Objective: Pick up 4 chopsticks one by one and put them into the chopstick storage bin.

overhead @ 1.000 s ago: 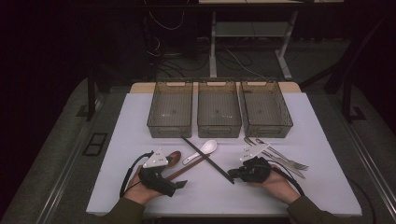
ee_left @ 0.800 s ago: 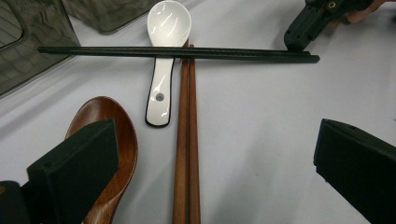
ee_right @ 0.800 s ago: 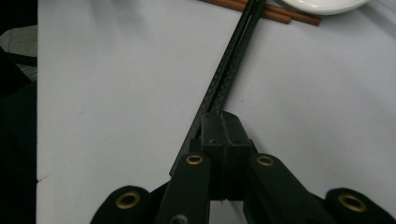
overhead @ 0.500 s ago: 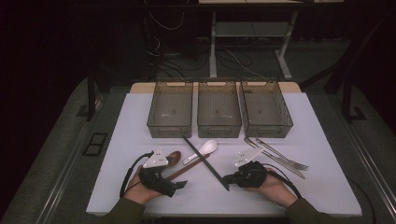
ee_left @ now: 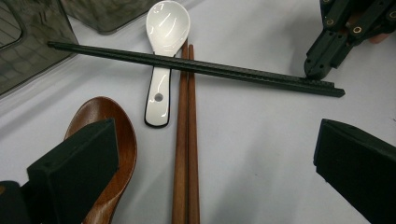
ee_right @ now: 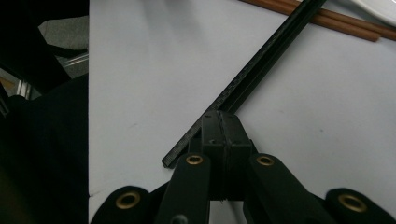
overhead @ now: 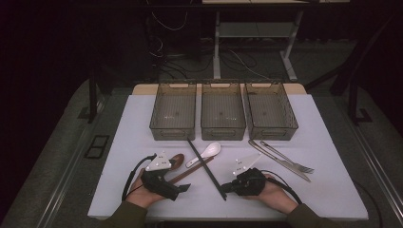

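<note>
Starting at the lower left of the high view and finding the left gripper [overhead: 183, 188] staying where it was a second ago, jaws spread wide, hanging low over the wooden spoon [overhead: 177, 159] and the brown chopsticks [overhead: 190, 174], holding nothing. Moving to the middle and seeing the black chopsticks [overhead: 204, 166] lying slanted across the brown pair, beside the white spoon [overhead: 209, 152], far end pointing up at the trays [overhead: 222, 136]. Noticing the big change just right of that: the right gripper [overhead: 227, 188] having slid left, now touching the near end of the black chopsticks with jaws pressed together; not being able to tell if a stick is really caught between them. Guessing that picking up the black chopsticks is starting. Watching the near edge of the table [overhead: 332, 194], sitting close below that end. Finding bare room at the lower right, with the fork [overhead: 291, 162] lying farther up at the right.
</note>
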`<action>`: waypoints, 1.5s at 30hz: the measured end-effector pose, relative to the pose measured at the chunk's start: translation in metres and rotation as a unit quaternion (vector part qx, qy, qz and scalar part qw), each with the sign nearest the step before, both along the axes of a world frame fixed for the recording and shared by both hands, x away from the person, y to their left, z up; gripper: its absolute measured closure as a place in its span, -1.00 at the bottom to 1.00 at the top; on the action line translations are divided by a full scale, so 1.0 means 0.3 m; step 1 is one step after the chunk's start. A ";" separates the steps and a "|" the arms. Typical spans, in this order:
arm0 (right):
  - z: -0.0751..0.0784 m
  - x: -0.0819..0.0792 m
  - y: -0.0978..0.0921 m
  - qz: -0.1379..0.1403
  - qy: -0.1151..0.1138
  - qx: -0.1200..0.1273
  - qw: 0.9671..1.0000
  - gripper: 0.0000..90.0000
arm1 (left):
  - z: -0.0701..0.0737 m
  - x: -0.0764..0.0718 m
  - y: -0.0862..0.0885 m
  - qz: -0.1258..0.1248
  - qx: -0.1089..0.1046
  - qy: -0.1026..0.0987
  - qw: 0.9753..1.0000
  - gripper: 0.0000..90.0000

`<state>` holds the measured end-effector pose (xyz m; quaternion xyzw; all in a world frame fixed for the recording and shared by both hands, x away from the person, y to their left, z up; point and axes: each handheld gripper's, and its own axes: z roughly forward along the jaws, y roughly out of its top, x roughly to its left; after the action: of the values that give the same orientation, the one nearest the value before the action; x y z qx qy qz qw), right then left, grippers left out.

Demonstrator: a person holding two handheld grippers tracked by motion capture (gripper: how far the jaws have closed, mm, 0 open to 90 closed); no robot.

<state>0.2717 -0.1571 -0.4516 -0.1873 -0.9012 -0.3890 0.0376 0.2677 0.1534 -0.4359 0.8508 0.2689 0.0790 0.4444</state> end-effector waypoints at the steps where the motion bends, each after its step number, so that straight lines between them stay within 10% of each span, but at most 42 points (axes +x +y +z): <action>1: 0.000 -0.001 0.003 0.003 0.001 0.000 1.000 0.99 | 0.000 0.000 0.000 0.000 0.000 0.000 1.000 -1.00; 20: 0.001 -0.009 0.048 0.020 -0.010 0.006 1.000 0.98 | 0.000 0.000 0.000 -0.001 0.000 0.000 1.000 -1.00; 30: 0.052 0.024 -0.068 -0.053 -0.027 0.042 0.997 0.27 | 0.003 0.000 -0.001 0.003 0.000 -0.002 1.000 -1.00; 45: 0.063 0.007 -0.347 -0.188 -0.078 0.072 0.976 -0.52 | 0.003 0.009 -0.016 0.006 0.004 -0.002 1.000 -1.00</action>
<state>0.2737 -0.2611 -0.4327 -0.3196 -0.8195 -0.4666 -0.0930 0.2703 0.1485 -0.4351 0.8508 0.2729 0.0841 0.4411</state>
